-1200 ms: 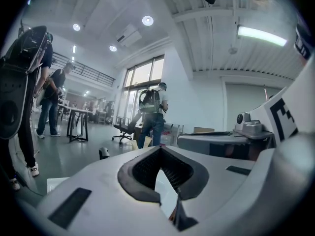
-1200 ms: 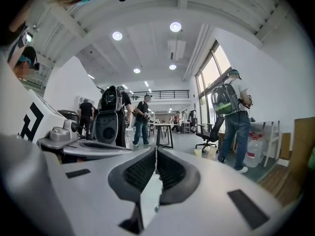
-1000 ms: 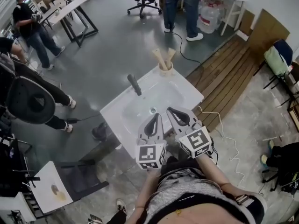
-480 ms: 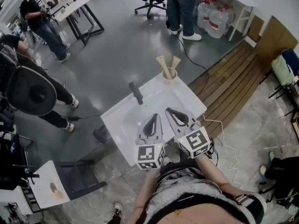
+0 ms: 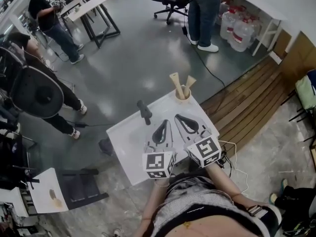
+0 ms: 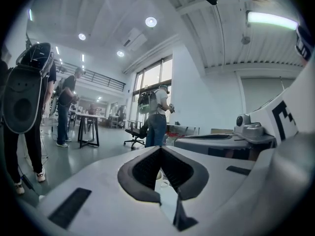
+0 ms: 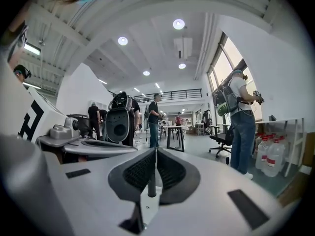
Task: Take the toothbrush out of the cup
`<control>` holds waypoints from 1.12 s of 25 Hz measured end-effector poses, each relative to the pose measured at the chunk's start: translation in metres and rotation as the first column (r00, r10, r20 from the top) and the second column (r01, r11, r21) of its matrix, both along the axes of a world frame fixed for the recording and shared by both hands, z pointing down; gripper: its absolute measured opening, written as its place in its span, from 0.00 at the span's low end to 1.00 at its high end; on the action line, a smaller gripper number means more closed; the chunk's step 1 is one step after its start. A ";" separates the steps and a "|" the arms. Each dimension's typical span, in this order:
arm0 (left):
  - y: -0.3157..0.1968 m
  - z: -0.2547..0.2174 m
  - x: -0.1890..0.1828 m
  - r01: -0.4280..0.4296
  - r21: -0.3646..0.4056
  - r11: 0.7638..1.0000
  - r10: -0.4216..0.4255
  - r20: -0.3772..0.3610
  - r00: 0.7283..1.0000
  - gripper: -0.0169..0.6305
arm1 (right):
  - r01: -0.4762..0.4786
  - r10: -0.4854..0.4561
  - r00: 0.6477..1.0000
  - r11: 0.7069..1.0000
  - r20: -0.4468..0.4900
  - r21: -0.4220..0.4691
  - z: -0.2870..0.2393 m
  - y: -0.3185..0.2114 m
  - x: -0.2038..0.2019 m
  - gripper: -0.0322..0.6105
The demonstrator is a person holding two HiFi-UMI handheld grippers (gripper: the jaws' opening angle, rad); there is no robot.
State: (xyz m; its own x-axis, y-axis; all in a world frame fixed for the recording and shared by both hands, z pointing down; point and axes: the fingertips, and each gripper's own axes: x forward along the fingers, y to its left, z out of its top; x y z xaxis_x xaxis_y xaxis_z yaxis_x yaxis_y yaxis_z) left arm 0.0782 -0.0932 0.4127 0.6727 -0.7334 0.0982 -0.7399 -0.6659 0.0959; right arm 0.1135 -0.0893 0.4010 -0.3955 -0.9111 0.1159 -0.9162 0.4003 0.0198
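At far corner of sink (image 5: 126, 137), head view: noted cup (image 5: 183, 92) with toothbrush (image 5: 176, 82) standing inside, untouched. Noted left gripper (image 5: 165, 123) and right gripper (image 5: 178, 117) side by side over near edge, well short of cup, presumably staged for approach. Left gripper view: found fingers (image 6: 142, 168) pressed together, empty. Right gripper view: likewise closed on nothing; must open before grasping.

White worktop (image 5: 124, 143), square slab, set cornerwise to head view, standing on grey floor (image 5: 123, 73). Surface glossy, plain white along left and near edges. Tan cup (image 5: 183, 93) upright at far corner, just inside rim. Black tap (image 5: 144, 112) on far left edge, about midway, leaning in towards centre. Centre of worktop mostly covered from above; seems to dip into basin there, hard to tell.
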 end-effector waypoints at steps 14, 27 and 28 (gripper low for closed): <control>-0.036 -0.003 0.039 0.080 -0.012 0.997 -0.080 0.005 0.997 0.03 | 0.083 -0.083 0.997 0.996 0.001 -0.005 -0.003 -0.040 0.043 0.15; -0.058 0.004 0.081 0.130 -0.035 0.991 -0.130 0.021 0.991 0.03 | 0.134 -0.134 0.991 0.990 0.008 -0.038 0.006 -0.064 0.086 0.15; -0.059 0.005 0.084 0.132 -0.038 0.991 -0.131 0.021 0.991 0.03 | 0.135 -0.134 0.991 0.990 0.009 -0.042 0.007 -0.066 0.090 0.15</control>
